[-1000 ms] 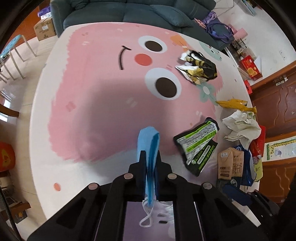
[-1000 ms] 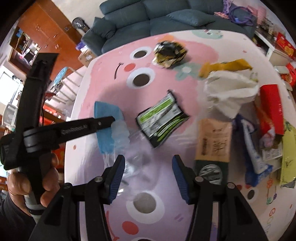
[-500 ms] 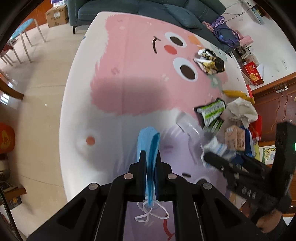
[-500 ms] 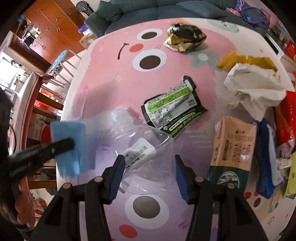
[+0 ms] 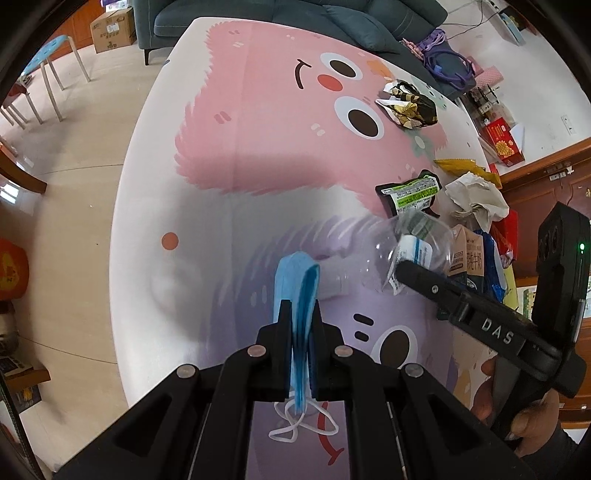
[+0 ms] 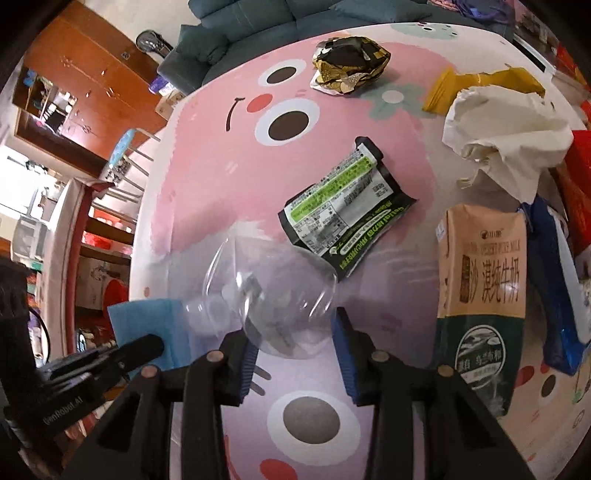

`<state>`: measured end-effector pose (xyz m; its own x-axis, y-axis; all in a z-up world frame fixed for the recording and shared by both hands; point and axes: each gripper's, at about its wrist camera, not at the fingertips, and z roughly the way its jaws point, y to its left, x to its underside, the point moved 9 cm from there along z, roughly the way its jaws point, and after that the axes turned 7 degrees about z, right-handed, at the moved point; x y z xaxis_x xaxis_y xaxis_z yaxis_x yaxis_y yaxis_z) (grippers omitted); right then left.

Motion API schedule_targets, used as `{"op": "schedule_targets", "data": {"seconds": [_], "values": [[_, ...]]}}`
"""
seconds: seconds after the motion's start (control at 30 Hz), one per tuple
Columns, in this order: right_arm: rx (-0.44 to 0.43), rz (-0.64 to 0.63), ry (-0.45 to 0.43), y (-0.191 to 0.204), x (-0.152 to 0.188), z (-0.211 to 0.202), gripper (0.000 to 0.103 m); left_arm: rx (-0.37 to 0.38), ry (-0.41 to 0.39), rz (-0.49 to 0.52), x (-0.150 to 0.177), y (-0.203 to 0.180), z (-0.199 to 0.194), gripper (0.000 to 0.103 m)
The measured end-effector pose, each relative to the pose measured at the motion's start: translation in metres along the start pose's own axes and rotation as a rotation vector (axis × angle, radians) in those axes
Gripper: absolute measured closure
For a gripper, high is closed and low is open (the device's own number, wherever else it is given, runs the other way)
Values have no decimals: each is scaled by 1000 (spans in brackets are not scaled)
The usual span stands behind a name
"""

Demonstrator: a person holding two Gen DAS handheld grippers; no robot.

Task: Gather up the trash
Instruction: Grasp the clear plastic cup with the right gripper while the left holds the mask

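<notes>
My left gripper (image 5: 301,308) is shut on a folded blue face mask (image 5: 295,280), whose white ear loops hang below the jaws. In the right wrist view the mask (image 6: 147,319) and the left gripper (image 6: 142,347) sit at the lower left. A clear plastic bottle (image 6: 273,295) lies on the cartoon-printed table (image 6: 207,177), its cap end toward the mask. My right gripper (image 6: 295,343) straddles the bottle's body and its jaws are closing, blue pads (image 6: 341,332) touching both sides. In the left wrist view the bottle (image 5: 410,240) shows at the right gripper's tip (image 5: 404,267).
Beyond the bottle lie a black-and-green wrapper (image 6: 343,206), a crumpled gold-and-black wrapper (image 6: 347,62), a yellow wrapper (image 6: 480,85), a white cloth bag (image 6: 506,133), a milk carton (image 6: 484,291) and a blue packet (image 6: 554,295). A sofa (image 5: 258,14) stands past the table's far end.
The left gripper has carried the mask toward the table's left edge. The right gripper has come down over the clear bottle and its jaws have narrowed onto it.
</notes>
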<state>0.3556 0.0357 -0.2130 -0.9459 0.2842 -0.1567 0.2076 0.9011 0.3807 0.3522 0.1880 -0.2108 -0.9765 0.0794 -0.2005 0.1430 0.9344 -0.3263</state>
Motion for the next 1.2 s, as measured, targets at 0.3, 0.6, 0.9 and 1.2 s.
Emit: {"op": "schedule_targets", "data": {"seconds": [0.3,0.6,0.9,1.2], "values": [[-55,72,-62,10,-11,1,49,0,-26,0,-1,6,-13,98],[-118,189,-82,15,-20,11,49,-8,-58,-15,-12,22,-22,98],[-117,182,-116,27,-24,16,77,-13,-99,-49,-27,36,-29,98],[-73,61,-150,27,-7,-21,78,-36,-108,-14,-2,18,-37,98]]}}
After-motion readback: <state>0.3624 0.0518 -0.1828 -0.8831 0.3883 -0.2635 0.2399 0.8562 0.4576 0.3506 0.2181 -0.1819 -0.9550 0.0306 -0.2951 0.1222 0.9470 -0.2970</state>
